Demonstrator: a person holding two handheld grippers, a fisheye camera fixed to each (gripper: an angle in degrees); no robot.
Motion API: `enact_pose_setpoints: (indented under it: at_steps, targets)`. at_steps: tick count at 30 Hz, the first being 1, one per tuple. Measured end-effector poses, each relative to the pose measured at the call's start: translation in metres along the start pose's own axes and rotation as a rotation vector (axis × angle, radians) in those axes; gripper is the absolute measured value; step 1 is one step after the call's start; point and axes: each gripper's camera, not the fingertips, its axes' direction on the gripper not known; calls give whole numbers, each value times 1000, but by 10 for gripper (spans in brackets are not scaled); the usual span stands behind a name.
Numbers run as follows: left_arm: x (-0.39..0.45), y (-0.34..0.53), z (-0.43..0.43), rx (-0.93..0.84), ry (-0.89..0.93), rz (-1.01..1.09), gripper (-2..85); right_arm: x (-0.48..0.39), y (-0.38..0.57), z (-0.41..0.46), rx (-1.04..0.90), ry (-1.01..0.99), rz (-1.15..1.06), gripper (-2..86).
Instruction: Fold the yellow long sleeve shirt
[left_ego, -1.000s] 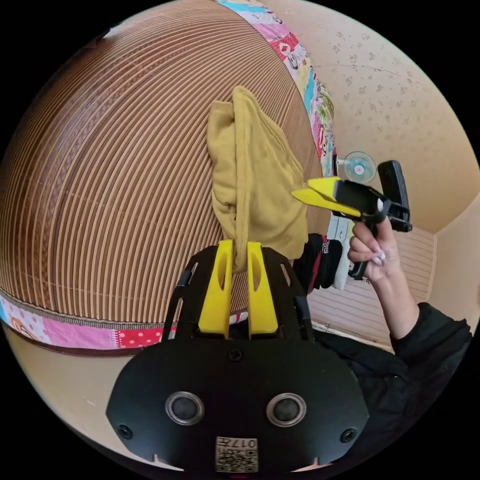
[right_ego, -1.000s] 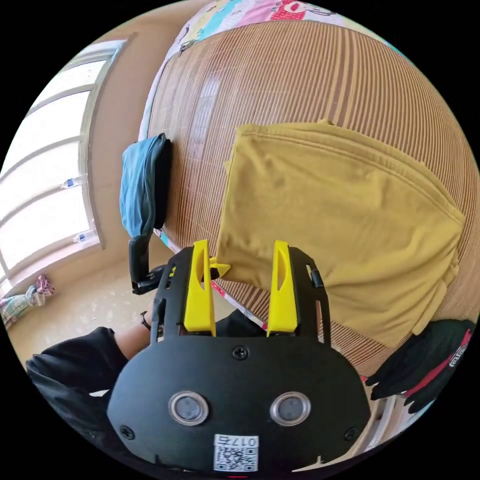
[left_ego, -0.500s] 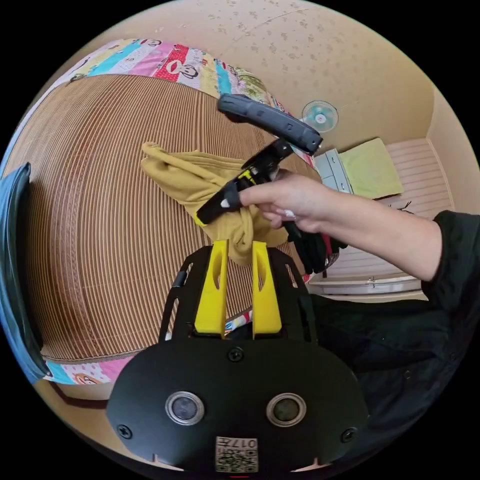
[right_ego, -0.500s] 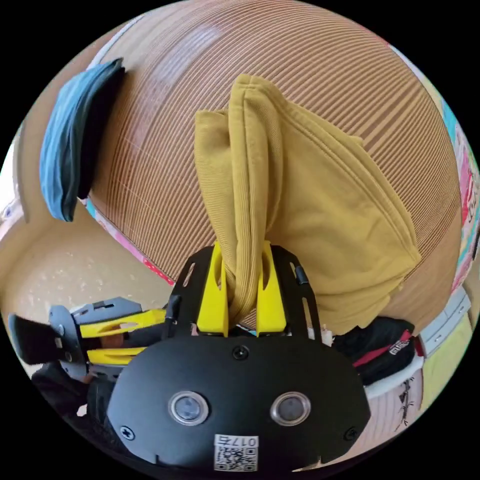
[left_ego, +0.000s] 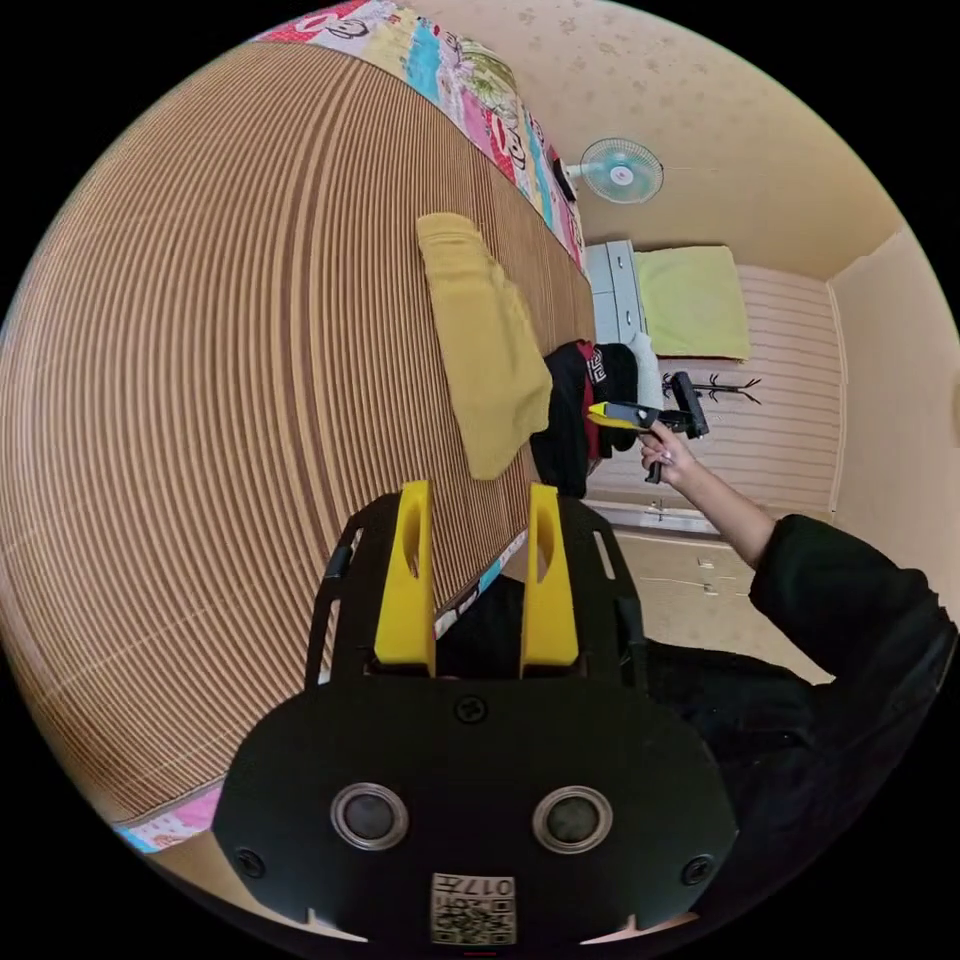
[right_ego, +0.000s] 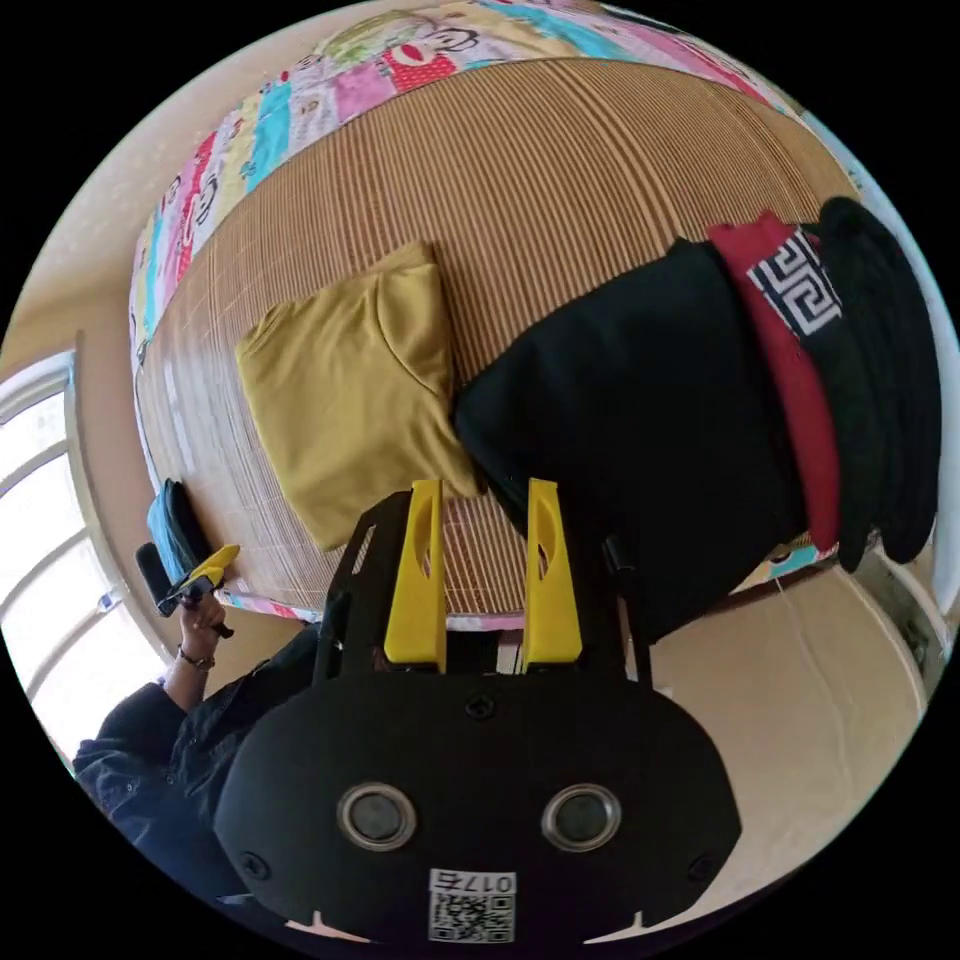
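Both tools are hanging released, jaws apart with nothing between them: the left gripper (left_ego: 470, 515) and the right gripper (right_ego: 485, 510). Just beyond, the yellow long sleeve shirt (right_ego: 350, 400) is lying folded on the striped mat (left_ego: 220, 350), its edge touching the pile of dark clothes (right_ego: 690, 400).

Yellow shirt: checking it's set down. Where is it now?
The yellow shirt lies folded on the striped mat, beside the black clothes pile, beyond the right gripper.

Folded yellow long sleeve shirt (right_ego: 350, 400) lies on brown ribbed bamboo mat (right_ego: 560, 180); stack of black and red clothes (right_ego: 700, 400) touching beside it.
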Motion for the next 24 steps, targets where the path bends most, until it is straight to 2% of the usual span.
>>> enact_pose_setpoints:
  at_steps: [3,7,9,11,13,17,20,24]
  targets:
    - [-12,-36,42,-70,58,-52,161,51,63,7,15,-158,117,125]
    - [-22,-65,94,-168,95,-124,167,77,161,42,46,-489,199,139]
    - [-28,-72,129,-260,73,-185,155,80,194,60,52,-609,232,153]
    - [-24,-72,147,-316,47,-194,108,82,227,81,95,-789,289,178]
    - [-18,-65,149,-294,-16,-196,65,85,243,94,161,-954,338,197]
    - [-4,-38,137,-210,165,-179,53,90,247,130,285,-1345,466,247]
    - [16,-10,127,-192,199,-146,52,88,230,147,300,-1499,515,271]
    - [53,29,126,-188,206,-94,51,68,183,130,218,-1463,359,237]
